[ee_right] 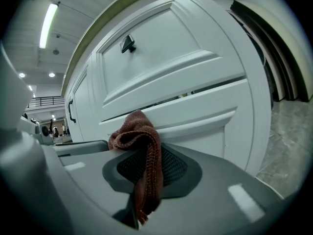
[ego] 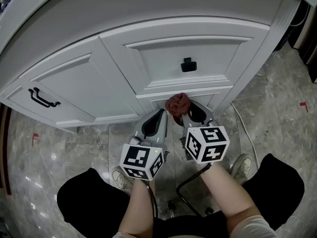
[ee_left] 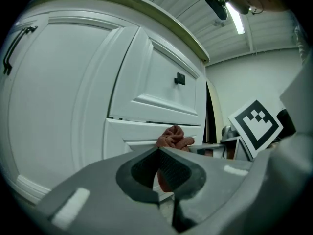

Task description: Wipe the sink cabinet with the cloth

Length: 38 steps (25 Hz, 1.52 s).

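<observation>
- Two grippers meet at one spot: the right gripper [ego: 186, 116] is clamped on the reddish-brown cloth [ego: 177, 103], with a knitted strand trailing down through its jaws.
- Left gripper [ee_left: 159, 153] is drawn down to a narrow slit. A fold of the cloth shows in that slit, so it seems to nip a corner, though this is less certain than on the right.
- The cloth sits bunched at 12 o'clock of both grippers, against the lower panel [ego: 214, 93] of the white sink cabinet [ego: 79, 83]. It is directly below the black knob [ego: 188, 64].
- The step in hand looks like wiping that lower panel.
- A tight wad cleans only a narrow stripe, so the person would do well to spread the cloth flatter between the grippers before stroking.
- Pressure should go through the cloth alone, with the hard jaw tips kept off the painted face.
- Strokes are best run along the panel's moulding, from 9 o'clock to 3 o'clock, and overlapped so the recessed edges are reached.
- Work could then move up to 12 o'clock around the knob, and out toward the bar handle [ego: 42, 98] at 10 o'clock.
- The loose strand should be kept off the marble floor [ego: 277, 123], which would dirty it.
</observation>
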### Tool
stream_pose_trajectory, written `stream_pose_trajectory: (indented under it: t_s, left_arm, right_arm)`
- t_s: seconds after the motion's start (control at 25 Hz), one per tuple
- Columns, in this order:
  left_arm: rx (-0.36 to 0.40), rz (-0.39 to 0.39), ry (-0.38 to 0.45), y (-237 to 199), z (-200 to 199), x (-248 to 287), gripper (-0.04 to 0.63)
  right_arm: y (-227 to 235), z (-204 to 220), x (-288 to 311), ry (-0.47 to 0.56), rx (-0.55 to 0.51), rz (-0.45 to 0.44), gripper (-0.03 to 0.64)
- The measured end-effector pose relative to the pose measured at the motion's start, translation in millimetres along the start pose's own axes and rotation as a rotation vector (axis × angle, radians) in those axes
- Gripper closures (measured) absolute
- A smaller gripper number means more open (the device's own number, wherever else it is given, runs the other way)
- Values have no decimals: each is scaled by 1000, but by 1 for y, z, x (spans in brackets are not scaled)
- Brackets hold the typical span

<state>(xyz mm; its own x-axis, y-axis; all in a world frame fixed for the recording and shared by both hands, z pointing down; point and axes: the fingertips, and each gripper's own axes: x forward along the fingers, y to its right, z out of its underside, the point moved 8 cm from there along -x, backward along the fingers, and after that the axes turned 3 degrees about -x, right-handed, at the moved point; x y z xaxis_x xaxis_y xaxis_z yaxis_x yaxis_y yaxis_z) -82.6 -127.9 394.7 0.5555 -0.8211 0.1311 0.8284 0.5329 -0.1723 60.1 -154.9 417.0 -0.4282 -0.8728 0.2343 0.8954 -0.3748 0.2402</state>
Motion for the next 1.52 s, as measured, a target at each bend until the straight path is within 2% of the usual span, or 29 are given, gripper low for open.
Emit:
stream_pose_trajectory:
  t_s: [0.2,0.52,0.72,1.04,1.16,1.4,1.52]
  left_arm:
    - [6,35,-6,19,0,12,595]
    - [11,96,-26,51,6,31,595]
    - [-6,89,-20,61,9,38,595]
    - [-20,89,-44,65,20,36,595]
    - [-29,48,-56,50,24,25,595]
    - [-99,-85,-21,-4,25,-12,595]
    - [-104,-138,0,-29,20,-30,595]
  right_arm:
    - [22,-10,-19,27,8,46,518]
    - [75,-20,-48,59,41,176,518]
    - [91,-24,-59,80,56,198,515]
    - [110,-26,-76,95,77,302,522]
    - [89,-19,-70,87,58,265,523]
    - [12,-6,-30,63,15,47,523]
    - [-23,6,-8,36,-11,-7,523]
